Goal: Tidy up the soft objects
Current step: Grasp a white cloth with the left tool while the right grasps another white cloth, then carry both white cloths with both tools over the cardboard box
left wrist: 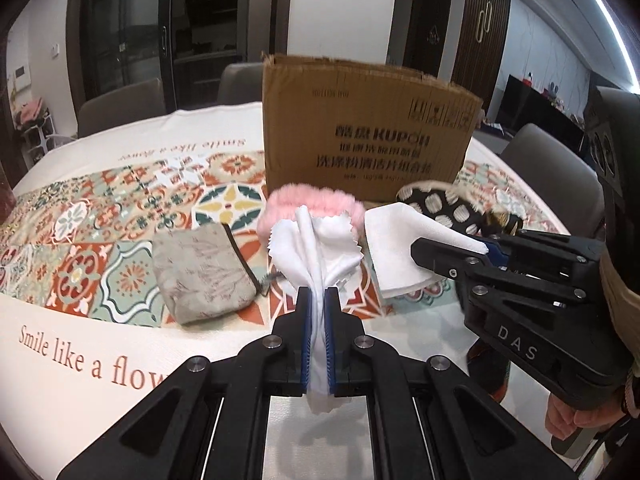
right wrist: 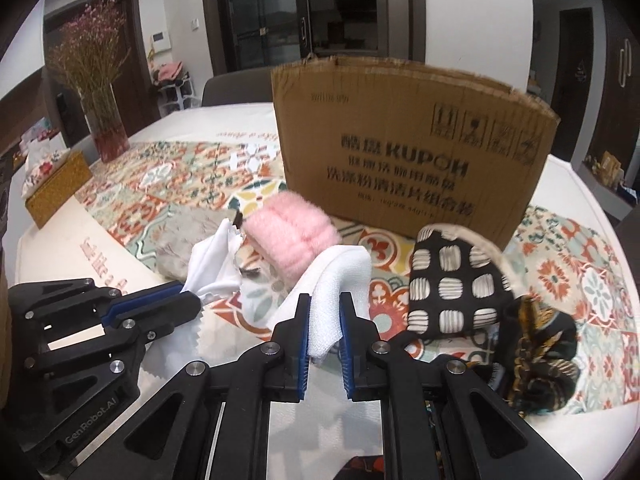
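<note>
My left gripper [left wrist: 318, 294] is shut on a white zigzag-edged cloth [left wrist: 320, 248], bunched between its pads above the table. It also shows in the right wrist view [right wrist: 212, 268]. My right gripper [right wrist: 325, 300] is shut on a folded white textured cloth [right wrist: 340, 280], seen in the left wrist view [left wrist: 394, 248] to the right of the left gripper. A pink fluffy item [left wrist: 308, 200] [right wrist: 292, 236], a grey fabric pouch [left wrist: 204, 272] and a black-and-white patterned pouch [right wrist: 452, 288] lie on the patterned tablecloth in front of the cardboard box [left wrist: 368, 136] [right wrist: 408, 148].
A dark gold-patterned scarf [right wrist: 536, 352] lies at the right near the table edge. A vase of dried flowers [right wrist: 102, 120] and a woven tissue box [right wrist: 56, 184] stand at far left. Chairs [left wrist: 120, 104] surround the table.
</note>
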Tool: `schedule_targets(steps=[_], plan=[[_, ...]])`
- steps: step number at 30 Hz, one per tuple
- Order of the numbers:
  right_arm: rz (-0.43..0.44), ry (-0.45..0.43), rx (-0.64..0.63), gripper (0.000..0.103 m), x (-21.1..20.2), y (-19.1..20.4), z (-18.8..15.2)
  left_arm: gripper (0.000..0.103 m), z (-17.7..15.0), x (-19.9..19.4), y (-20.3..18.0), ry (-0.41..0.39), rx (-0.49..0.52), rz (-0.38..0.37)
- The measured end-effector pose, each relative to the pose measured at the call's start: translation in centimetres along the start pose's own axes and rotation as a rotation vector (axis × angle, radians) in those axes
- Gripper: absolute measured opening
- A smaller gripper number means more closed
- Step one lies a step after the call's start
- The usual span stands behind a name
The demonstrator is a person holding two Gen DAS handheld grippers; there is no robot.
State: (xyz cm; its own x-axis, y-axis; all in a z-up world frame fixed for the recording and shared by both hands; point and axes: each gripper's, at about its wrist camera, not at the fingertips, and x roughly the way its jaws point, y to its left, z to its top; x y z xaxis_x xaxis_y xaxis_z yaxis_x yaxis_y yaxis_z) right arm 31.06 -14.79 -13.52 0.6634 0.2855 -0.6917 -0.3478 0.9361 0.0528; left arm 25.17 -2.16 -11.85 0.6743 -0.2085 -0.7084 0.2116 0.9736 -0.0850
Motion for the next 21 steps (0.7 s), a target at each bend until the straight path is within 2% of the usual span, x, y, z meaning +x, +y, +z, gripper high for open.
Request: schedule_targets(steps=[21], plan=[[-0.087,-0.192,0.098,0.014,-7.0,-0.8,4.2,0.008,4.7,-5.6,-0.4,-0.182,0.023,-0.005]])
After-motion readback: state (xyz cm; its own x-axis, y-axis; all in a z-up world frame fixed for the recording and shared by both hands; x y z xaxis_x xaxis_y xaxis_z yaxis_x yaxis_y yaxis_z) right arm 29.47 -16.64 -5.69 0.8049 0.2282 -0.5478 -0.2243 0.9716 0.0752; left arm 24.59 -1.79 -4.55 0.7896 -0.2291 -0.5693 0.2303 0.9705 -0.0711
